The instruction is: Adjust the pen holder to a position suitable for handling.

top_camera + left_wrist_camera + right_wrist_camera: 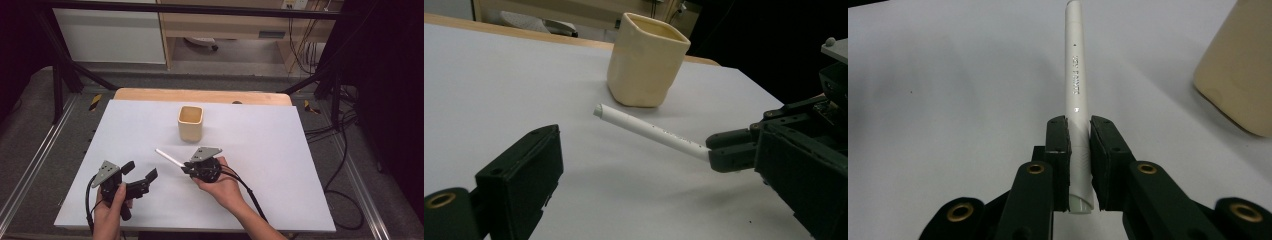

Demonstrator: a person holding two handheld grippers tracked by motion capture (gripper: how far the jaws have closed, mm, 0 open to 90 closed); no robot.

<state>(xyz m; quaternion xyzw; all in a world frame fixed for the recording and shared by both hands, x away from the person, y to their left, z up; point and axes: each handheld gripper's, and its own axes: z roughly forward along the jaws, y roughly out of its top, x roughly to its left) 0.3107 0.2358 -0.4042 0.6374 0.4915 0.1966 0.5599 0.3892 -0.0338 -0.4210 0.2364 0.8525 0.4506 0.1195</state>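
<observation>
White pen [1075,75] — cream cup [190,123], black jaws, pale table [280,150]

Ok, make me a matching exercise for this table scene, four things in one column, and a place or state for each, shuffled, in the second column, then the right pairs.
Things:
1. slim white plastic pen
2. cream square-mouthed cup
3. left gripper
4. right gripper

States:
A. jaws apart, nothing between them
B. standing upright on the white table sheet
C. clamped at one end, sticking out past the jaws
D. jaws closed on something thin

Pairs: 1-C, 2-B, 3-A, 4-D
</observation>
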